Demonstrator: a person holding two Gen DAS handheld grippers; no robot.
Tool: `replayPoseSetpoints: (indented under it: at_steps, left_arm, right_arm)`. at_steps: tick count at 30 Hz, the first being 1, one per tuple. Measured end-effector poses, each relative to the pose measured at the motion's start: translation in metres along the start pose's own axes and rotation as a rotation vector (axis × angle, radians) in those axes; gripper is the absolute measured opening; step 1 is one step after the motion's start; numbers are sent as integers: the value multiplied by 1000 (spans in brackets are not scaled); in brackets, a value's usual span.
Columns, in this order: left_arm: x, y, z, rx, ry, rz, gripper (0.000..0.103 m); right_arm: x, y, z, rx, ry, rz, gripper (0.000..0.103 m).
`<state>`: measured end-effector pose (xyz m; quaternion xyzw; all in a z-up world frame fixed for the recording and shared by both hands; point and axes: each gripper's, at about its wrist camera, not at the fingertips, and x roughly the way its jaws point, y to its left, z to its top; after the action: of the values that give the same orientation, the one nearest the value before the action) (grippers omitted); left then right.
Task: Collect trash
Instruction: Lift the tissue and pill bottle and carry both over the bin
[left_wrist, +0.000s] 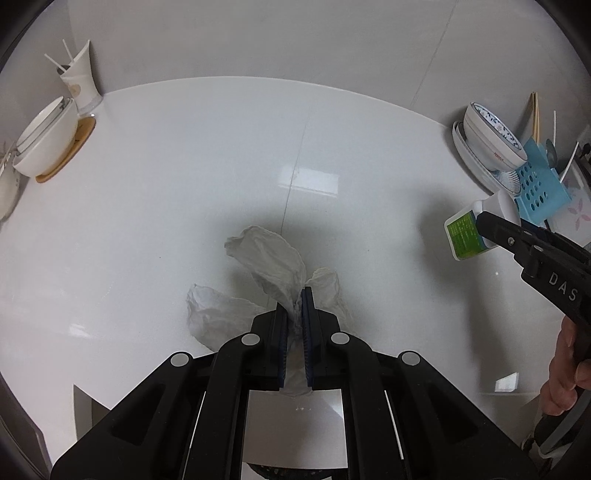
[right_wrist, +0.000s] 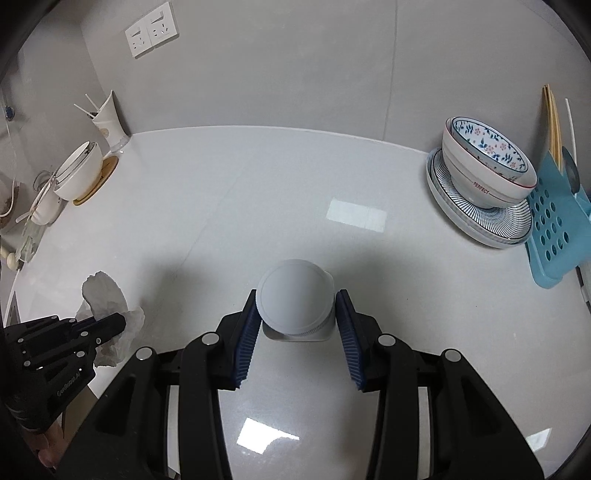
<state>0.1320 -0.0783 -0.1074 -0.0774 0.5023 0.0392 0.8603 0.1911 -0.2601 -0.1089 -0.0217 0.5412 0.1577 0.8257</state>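
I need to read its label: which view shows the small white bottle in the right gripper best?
The left wrist view: the bottle appears side-on, green label visible, though too small to read. The right wrist view shows only its round white cap between the right gripper's pads.

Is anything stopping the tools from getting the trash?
No, both already have it. The left tool is shut on the crumpled tissue, and the right tool is clamped on the white bottle. No bin shows in either view, so the way there cannot be judged.
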Motion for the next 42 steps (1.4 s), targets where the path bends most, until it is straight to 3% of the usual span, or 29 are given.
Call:
replayPoseSetpoints:
  at_steps: [27,42]
  left_arm:
    - [-67,30,-99,32,-30,-42,6]
    - [-93,45,-176,19,-16,-71,6]
  right_arm:
    - [-73,66,-102,-1,-34,-6,39]
    - [-100,99,-170,-46,-10,29,39]
